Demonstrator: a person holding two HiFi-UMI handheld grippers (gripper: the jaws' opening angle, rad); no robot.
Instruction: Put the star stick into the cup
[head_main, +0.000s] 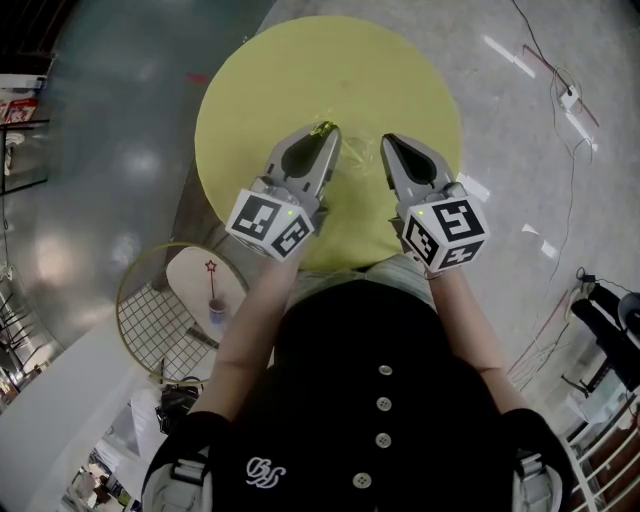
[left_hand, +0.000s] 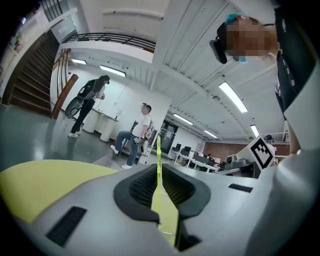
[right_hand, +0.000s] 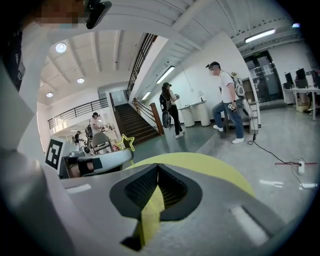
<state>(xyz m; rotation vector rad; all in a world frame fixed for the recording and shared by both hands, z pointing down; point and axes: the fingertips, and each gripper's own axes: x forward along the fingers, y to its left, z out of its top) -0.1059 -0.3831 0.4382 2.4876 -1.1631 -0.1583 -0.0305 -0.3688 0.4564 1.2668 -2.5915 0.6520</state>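
Jaws of the left gripper (head_main: 326, 132) pinched the star stick (left_hand: 158, 150) over the tabletop (head_main: 300, 70), the right gripper (head_main: 389, 141) closed empty; insertion was not yet done.

A: Gripper look?
B: left gripper (head_main: 323, 133) and right gripper (head_main: 393, 142): grey shells, black ribbed pads (left_hand: 144, 188). Each carries a white cube (head_main: 272, 222) with black square markers.
A: Operator?
B: Black top (head_main: 330, 360), white buttons (head_main: 384, 404), white logo (head_main: 262, 470), grey shoulder straps (head_main: 183, 470).

No text can be read; the white emblem (head_main: 262, 470) is indecipherable
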